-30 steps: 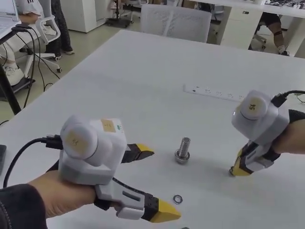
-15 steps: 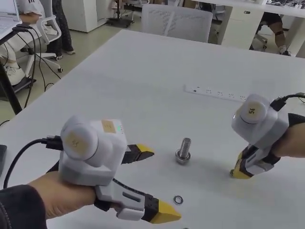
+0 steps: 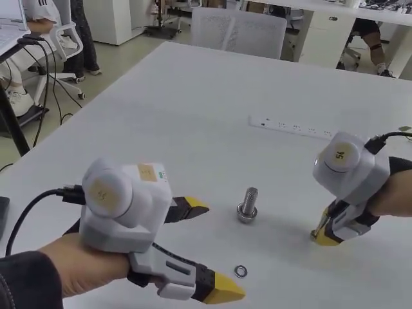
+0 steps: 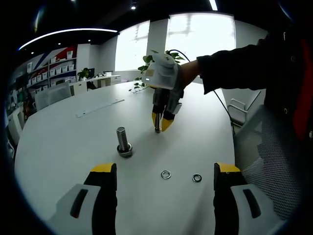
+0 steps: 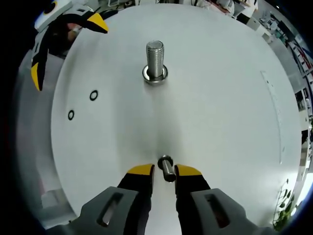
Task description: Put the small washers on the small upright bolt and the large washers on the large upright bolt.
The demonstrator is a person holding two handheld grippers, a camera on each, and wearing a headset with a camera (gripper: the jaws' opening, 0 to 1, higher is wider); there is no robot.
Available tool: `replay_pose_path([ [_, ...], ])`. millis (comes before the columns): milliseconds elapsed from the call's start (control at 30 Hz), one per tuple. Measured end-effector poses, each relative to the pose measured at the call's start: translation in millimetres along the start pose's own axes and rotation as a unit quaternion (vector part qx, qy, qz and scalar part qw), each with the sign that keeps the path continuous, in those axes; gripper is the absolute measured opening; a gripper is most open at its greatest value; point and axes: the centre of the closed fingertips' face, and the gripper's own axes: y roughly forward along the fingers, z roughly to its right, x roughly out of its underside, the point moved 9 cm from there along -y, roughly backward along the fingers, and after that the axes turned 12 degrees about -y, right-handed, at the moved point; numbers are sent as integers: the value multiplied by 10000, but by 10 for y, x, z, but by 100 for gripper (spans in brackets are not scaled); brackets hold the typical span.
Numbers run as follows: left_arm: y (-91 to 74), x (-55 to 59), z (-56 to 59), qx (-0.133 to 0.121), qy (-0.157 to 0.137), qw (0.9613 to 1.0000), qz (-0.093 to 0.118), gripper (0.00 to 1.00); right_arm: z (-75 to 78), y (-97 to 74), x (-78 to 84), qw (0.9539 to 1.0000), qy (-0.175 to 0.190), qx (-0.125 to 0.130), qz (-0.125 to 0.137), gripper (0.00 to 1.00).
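Note:
The large upright bolt [image 3: 248,205] stands mid-table with a washer around its base; it is also in the left gripper view [image 4: 122,141] and the right gripper view [image 5: 155,58]. My right gripper [image 3: 322,237] points down at the table, shut on the small bolt [image 5: 166,169], whose head is at the tabletop. In the left gripper view the right gripper [image 4: 160,123] stands beyond the large bolt. My left gripper [image 3: 212,251] is open above the near table, with nothing between its jaws. Two small washers [image 4: 166,174] [image 4: 197,177] lie flat just ahead of it; they also appear in the right gripper view [image 5: 93,95] [image 5: 71,115].
A white power strip [image 3: 290,125] lies on the far side of the table. An office chair [image 3: 238,29] stands at the far table edge. Cables and another chair [image 3: 58,38] are off the table's left side.
My right gripper has sunk slightly toward the table and a little to the right with the small bolt. The left gripper, large bolt and washers have stayed put.

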Motion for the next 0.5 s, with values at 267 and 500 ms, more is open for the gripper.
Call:
replay_pose_path([
  [267,3,-3,-1,4,9,10000,2,81,3,-11,27,10000,25,44,23,24],
  [500,6,-2,-2,5,12,10000,2,81,-14,-4,43,10000,63,41,63,31],
])
